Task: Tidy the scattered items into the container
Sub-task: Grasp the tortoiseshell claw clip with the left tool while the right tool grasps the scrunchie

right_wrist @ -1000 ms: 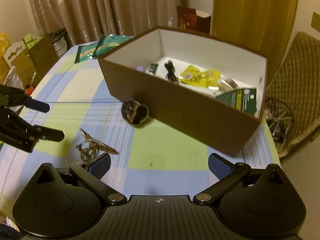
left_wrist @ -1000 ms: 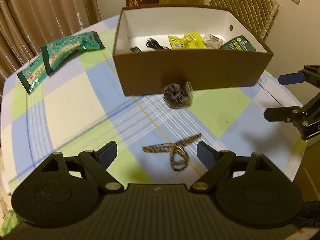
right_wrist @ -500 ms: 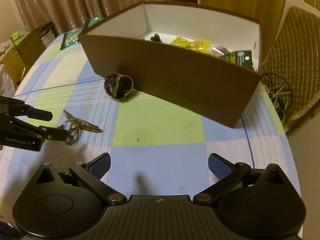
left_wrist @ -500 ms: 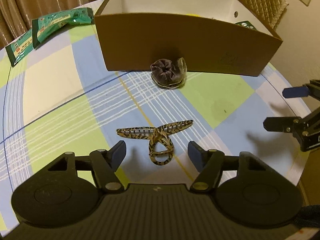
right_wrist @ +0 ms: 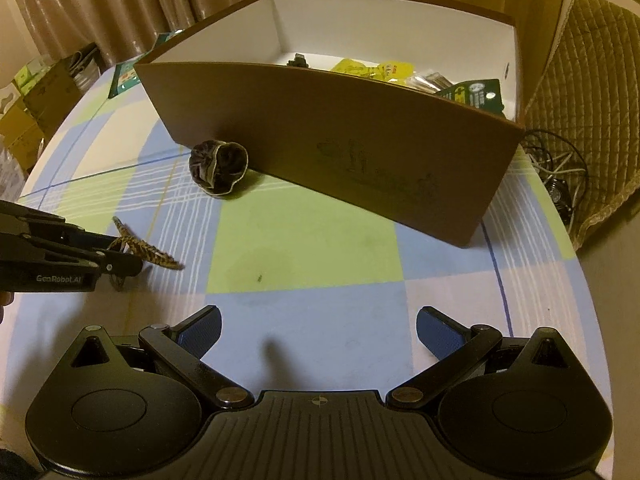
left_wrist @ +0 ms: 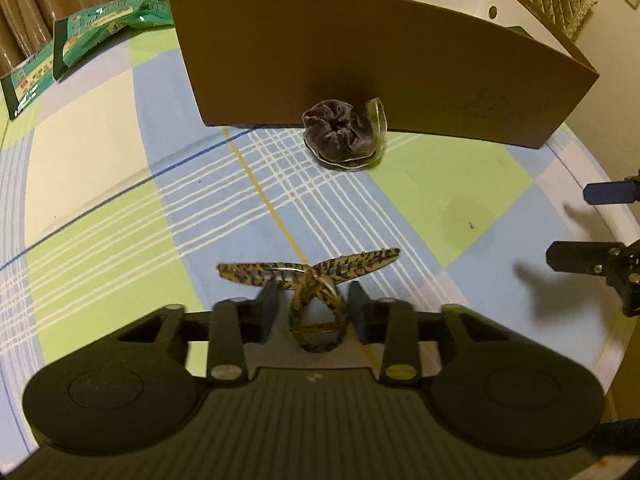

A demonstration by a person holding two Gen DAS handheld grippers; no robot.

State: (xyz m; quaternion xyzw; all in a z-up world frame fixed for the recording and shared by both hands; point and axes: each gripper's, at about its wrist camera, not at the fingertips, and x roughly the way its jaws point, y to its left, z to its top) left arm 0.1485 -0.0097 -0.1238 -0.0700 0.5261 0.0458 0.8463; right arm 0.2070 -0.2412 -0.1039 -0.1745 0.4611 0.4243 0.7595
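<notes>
**Left jaws closing around the hair claw**

Nearest in, the left gripper (left_wrist: pixel 314 310) is low over the checked tablecloth (left_wrist: pixel 120 240) and its jaws are closing, with the tortoiseshell hair claw (left_wrist: pixel 316 280) right between the blue pads (left_wrist: pixel 270 300). A sliver of gap shows on each side of the clip's looped handles, so the pads aren't pressing it. The claw lies flat on the cloth. Its toothed wings spread left to right across the gripper's line, and that's the long axis; the loop end points back toward the gripper body.

Over on the right, the right gripper (right_wrist: pixel 318 334) hangs above bare cloth, jaws spread wide, nothing between them.

Further out, the dark velvet scrunchie (left_wrist: pixel 342 136) sits right against the near wall of the brown cardboard box (left_wrist: pixel 380 64). From the right wrist view, yellow packets (right_wrist: pixel 372 70) and a green card (right_wrist: pixel 474 94) lie inside the box. Far left, beyond the box's corner, two green snack packs (left_wrist: pixel 80 36) rest on the table's edge.
</notes>
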